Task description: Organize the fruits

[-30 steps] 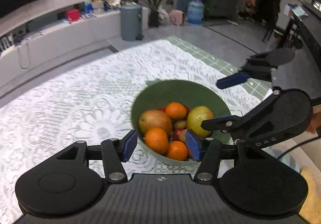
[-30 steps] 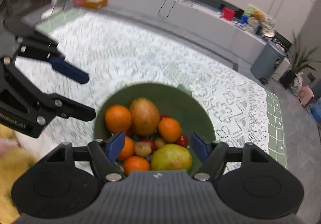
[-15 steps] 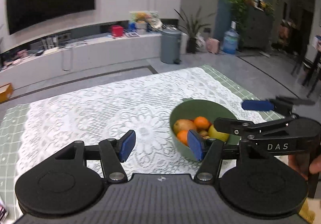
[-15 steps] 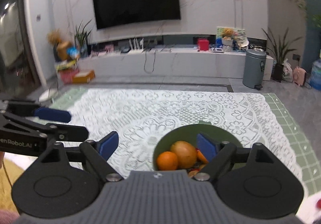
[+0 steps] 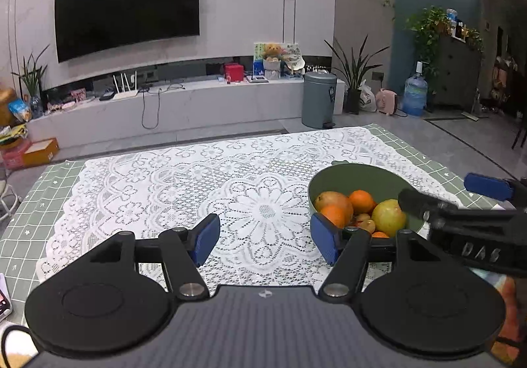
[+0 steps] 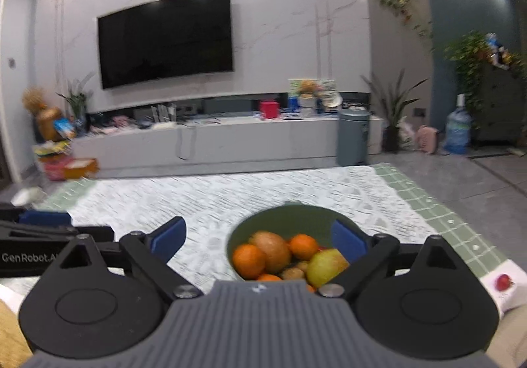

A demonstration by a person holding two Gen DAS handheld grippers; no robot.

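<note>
The broad surface [image 5: 49, 200] wears a green checked cloth with a white lace tablecloth [image 5: 184, 190] laid over its middle. On the lace, at the near right, stands a round green bowl [image 5: 362, 175] heaped with fruit.

In the left wrist view the left tongs [image 5: 265, 238] hang wide above the lace with nothing between the blue pads [image 5: 206, 238]; the right-hand pad sits just in front of the bowl's near-left rim. The right tongs [image 5: 461, 200] reach in from the right edge of that view, one black finger lying across the bowl's near-right rim and a blue pad farther off beyond it, the two well apart.

In the right wrist view, which is blurred, the right tongs stand wide with the bowl between and beyond the pads, gripping nothing. The left tongs show at the left edge of that view.

Inside the bowl a large brownish mango-like fruit [image 5: 332, 200] lies at the left, a yellow-green round fruit [image 5: 388, 216] at the right. Several oranges [image 5: 362, 201] sit around them, one behind the two big fruits, one in front of the mango. A few small reddish and tan fruits [image 5: 364, 223] fill the gap low in the middle. A small red fruit [image 6: 504, 282] lies alone on a white patch at the near right, outside the bowl.
</note>
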